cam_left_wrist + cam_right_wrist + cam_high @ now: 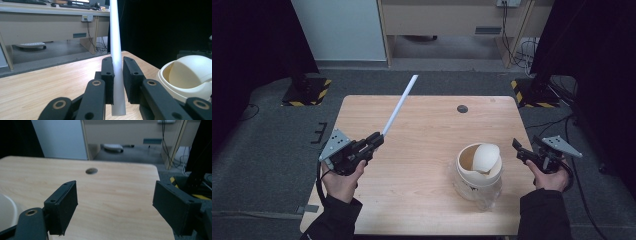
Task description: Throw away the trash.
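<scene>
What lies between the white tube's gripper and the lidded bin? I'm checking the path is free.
Nothing: in the high view, bare table separates the left gripper from the bin.

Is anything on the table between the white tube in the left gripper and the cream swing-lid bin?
Nothing visible does. The left gripper holds the white tube, and bare table lies between it and the bin.

Black sleeves; black grippers bearing grey three-cornered plates.
</scene>
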{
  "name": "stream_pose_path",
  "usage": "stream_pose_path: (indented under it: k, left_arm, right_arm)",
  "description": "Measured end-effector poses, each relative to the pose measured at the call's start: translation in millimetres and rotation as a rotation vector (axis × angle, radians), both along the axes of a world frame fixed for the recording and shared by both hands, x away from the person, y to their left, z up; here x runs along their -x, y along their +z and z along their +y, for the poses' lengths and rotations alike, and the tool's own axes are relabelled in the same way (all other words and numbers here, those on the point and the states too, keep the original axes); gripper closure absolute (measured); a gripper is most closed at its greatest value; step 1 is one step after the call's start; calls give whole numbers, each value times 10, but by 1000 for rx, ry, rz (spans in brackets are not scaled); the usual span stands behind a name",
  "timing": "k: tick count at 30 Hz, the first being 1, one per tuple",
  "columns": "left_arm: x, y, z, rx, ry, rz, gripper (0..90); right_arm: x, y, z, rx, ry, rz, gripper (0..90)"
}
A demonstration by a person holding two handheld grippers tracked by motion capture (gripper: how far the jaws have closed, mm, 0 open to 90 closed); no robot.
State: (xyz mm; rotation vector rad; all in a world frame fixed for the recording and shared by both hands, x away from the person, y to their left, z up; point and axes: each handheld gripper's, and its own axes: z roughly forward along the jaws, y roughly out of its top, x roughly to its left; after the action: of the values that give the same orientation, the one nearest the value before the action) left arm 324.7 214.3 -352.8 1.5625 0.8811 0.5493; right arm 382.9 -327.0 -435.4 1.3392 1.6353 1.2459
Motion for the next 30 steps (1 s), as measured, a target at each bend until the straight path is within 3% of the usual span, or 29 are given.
stream_pose_path:
  k: [7,12,25,30]
  left_arm:
    - [-5,-3,-14,0,-2,1,789]
    - [15,13,-30,-1,-11,-9,790]
    - [36,32,-58,2,-31,-37,789]
    - [44,44,-56,8,-34,-48,790]
  right_arm:
    - [56,258,110,-21,6,-91,204]
    - [123,489,239,-26,48,-154,200]
    - [254,826,424,-78,153,-225,205]
    - [333,955,593,-99,240,-240,209]
